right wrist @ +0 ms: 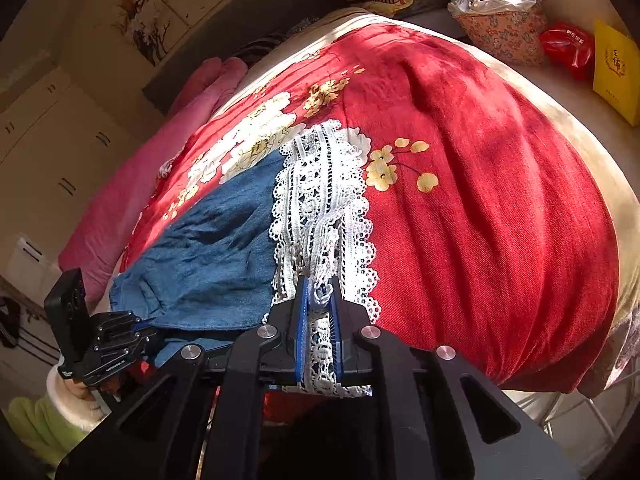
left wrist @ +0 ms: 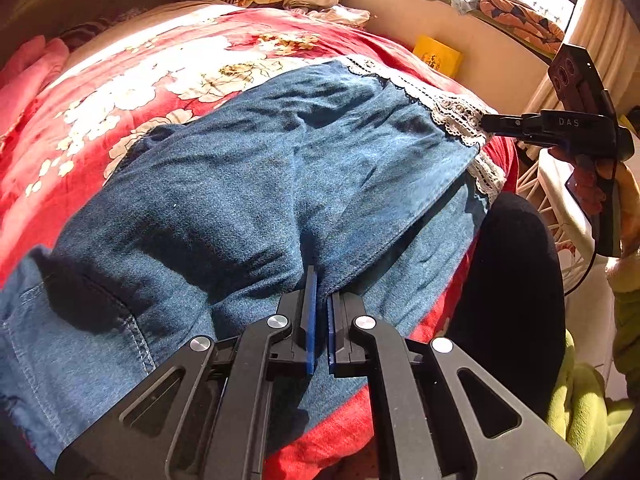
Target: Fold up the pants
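Observation:
Blue denim pants [left wrist: 260,168] lie folded over on a red floral blanket [left wrist: 160,80], with a white lace hem [left wrist: 456,116] at the far right end. My left gripper [left wrist: 320,300] is shut on a pinch of denim at the near edge of the pants. In the right wrist view it shows at the lower left [right wrist: 150,322], its tips at the denim's edge [right wrist: 216,248]. My right gripper [right wrist: 320,292] is shut on the lace hem [right wrist: 320,200], and lace runs between its blue pads. From the left wrist view its tips [left wrist: 486,122] meet the lace.
The blanket [right wrist: 480,200] covers a bed, with a pink quilt [right wrist: 132,208] along its left side. A yellow box [right wrist: 616,72], a red bag [right wrist: 568,48] and a patterned basket [right wrist: 508,36] sit beyond the bed. A white wire rack [left wrist: 560,208] stands at the right.

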`<control>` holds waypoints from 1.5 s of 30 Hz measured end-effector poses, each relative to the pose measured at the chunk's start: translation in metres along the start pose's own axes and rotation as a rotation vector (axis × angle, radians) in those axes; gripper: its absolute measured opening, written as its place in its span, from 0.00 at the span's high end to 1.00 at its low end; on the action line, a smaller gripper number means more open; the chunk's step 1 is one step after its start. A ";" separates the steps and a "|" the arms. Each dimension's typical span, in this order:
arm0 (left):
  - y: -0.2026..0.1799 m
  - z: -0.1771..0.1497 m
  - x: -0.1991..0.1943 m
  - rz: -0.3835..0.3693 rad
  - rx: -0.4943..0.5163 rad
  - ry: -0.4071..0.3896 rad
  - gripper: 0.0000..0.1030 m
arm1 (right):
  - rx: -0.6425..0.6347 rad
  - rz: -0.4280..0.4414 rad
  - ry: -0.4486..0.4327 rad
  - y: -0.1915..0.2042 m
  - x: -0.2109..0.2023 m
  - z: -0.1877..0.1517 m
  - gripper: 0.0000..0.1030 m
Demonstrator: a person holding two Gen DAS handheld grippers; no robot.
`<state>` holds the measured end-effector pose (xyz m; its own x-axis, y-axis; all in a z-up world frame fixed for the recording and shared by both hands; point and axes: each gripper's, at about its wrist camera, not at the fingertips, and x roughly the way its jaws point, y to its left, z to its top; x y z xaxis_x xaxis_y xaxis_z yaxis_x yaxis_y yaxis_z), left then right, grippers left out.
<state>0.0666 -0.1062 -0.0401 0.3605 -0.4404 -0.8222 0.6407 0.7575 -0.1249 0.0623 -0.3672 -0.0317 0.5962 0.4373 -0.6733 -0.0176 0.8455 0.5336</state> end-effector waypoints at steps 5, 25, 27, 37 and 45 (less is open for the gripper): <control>-0.011 -0.015 -0.010 -0.014 0.041 0.007 1.00 | -0.012 -0.003 0.022 0.001 -0.011 -0.018 0.91; -0.006 -0.037 -0.009 -0.062 -0.015 -0.010 0.88 | -0.044 -0.221 0.076 0.014 -0.005 -0.034 0.66; -0.006 -0.039 -0.011 -0.067 -0.020 -0.015 0.85 | -0.047 -0.223 0.035 0.018 -0.014 -0.030 0.65; 0.012 -0.046 -0.051 -0.049 -0.125 -0.079 0.60 | -0.194 -0.123 0.034 0.077 0.016 -0.012 0.59; 0.085 -0.078 -0.103 0.160 -0.393 -0.173 0.36 | -0.249 -0.165 0.173 0.075 0.065 -0.032 0.58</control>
<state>0.0307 0.0410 -0.0090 0.5634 -0.3515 -0.7477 0.2737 0.9333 -0.2325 0.0740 -0.2660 -0.0520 0.4625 0.3160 -0.8284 -0.1402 0.9486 0.2836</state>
